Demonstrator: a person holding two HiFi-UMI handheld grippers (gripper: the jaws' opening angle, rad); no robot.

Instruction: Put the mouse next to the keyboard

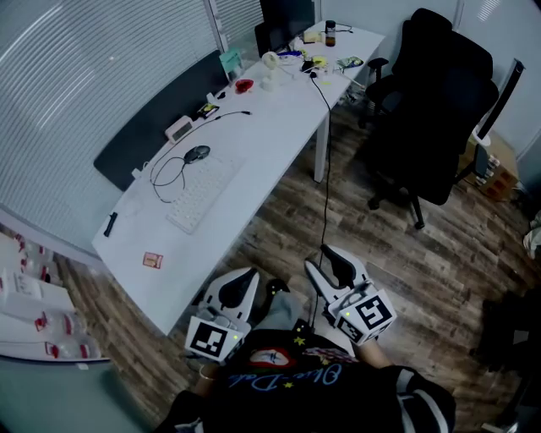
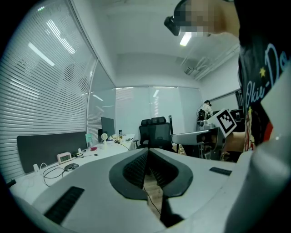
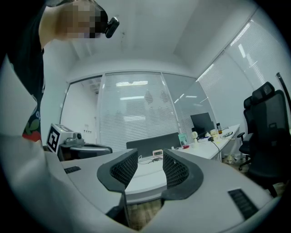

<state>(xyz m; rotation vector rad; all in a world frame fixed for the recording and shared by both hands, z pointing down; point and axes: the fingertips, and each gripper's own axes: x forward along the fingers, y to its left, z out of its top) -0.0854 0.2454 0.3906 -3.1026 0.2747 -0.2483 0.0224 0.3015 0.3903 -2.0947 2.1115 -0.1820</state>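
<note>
The dark mouse [image 1: 197, 153] lies on the white desk [image 1: 254, 127] just beyond the far end of the white keyboard [image 1: 196, 196], its black cable looped to the left. Both grippers hang low in front of the person, off the desk's near corner and well short of mouse and keyboard. My left gripper [image 1: 247, 275] points toward the desk with its pads meeting at the tips and nothing between them [image 2: 148, 152]. My right gripper [image 1: 328, 259] stands open beside it, with an empty gap between its pads [image 3: 150, 166]. In the left gripper view the mouse [image 2: 70, 167] is small at far left.
A red card [image 1: 152, 260] and a black pen [image 1: 110, 224] lie near the desk's near end; a white clock [image 1: 179, 128], cups and a monitor [image 1: 287, 17] sit farther along. Black office chairs [image 1: 431, 93] stand at right. A cable [image 1: 327, 169] drops to the wooden floor.
</note>
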